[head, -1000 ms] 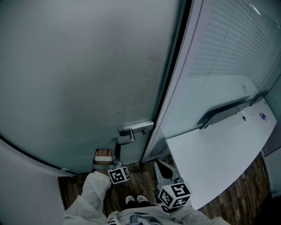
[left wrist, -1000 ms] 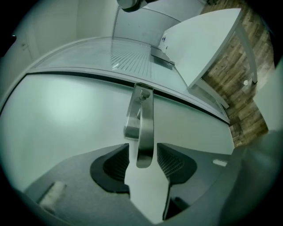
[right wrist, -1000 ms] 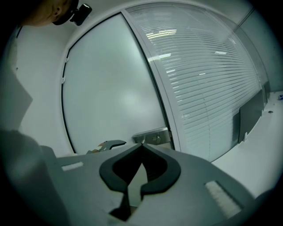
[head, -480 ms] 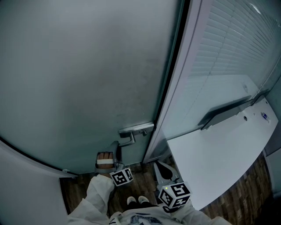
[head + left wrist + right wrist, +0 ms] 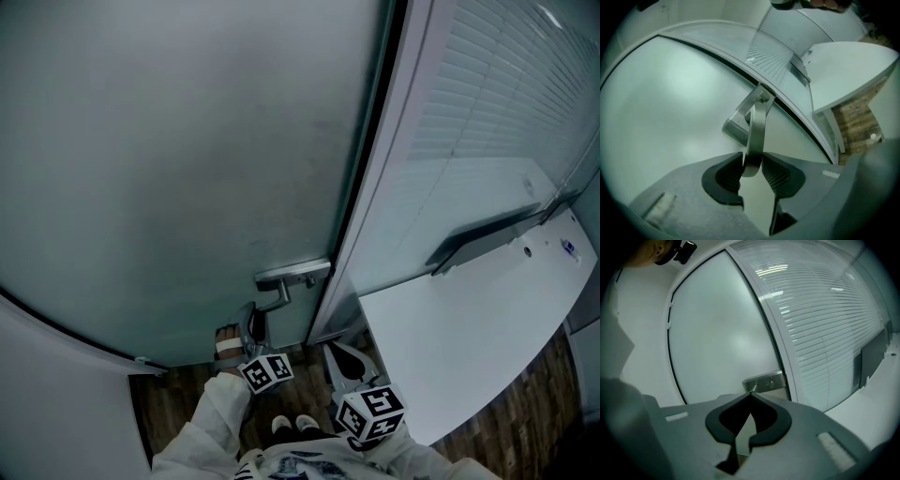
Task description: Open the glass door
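The frosted glass door fills the left of the head view, with a metal lever handle low by its right edge. My left gripper reaches up to that lever from below. In the left gripper view the lever handle runs down between the two dark pads, which are shut on its free end; the left gripper is rolled to one side. My right gripper hangs lower right, away from the door. In its own view the right gripper is shut on nothing, the handle plate just beyond it.
A dark door frame separates the door from a glass partition with slatted blinds. A white tabletop juts out at the lower right. Wooden floor and the person's shoes lie below.
The left gripper has rolled and shifted slightly right under the lever, its jaws closing on the handle. The right gripper has stayed put.
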`<state>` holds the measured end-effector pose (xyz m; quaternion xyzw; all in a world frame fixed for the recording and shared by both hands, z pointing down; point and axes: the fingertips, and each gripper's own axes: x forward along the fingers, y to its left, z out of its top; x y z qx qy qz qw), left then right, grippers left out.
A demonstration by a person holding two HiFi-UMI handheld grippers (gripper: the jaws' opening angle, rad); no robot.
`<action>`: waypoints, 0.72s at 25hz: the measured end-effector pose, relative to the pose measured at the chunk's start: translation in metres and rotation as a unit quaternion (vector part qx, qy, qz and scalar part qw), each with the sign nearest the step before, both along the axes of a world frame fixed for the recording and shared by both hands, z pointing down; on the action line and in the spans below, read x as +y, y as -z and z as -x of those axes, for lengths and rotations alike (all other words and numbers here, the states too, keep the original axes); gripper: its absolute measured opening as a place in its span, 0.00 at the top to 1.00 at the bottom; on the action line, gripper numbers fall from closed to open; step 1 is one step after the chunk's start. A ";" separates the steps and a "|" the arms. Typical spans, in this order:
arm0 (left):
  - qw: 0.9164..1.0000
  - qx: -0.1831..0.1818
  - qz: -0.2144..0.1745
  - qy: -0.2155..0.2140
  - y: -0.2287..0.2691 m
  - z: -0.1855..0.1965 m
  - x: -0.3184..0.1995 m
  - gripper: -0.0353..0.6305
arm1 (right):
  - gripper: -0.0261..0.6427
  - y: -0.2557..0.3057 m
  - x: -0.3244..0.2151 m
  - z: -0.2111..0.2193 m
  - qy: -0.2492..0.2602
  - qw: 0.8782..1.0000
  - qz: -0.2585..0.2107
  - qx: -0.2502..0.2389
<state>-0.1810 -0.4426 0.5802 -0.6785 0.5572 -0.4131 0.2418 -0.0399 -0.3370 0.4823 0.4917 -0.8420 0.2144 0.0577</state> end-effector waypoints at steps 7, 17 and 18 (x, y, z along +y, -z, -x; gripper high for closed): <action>1.000 0.014 0.002 0.004 -0.001 -0.001 0.019 0.76 | 0.95 -0.002 0.005 -0.009 -0.006 1.000 0.003 -0.004; 1.000 0.015 0.017 0.017 0.003 -0.006 0.060 0.76 | 0.95 -0.004 0.010 -0.009 0.002 1.000 0.009 -0.015; 0.999 0.017 0.022 0.018 0.003 -0.007 0.065 0.76 | 0.95 -0.004 0.010 -0.010 0.003 1.000 0.009 -0.016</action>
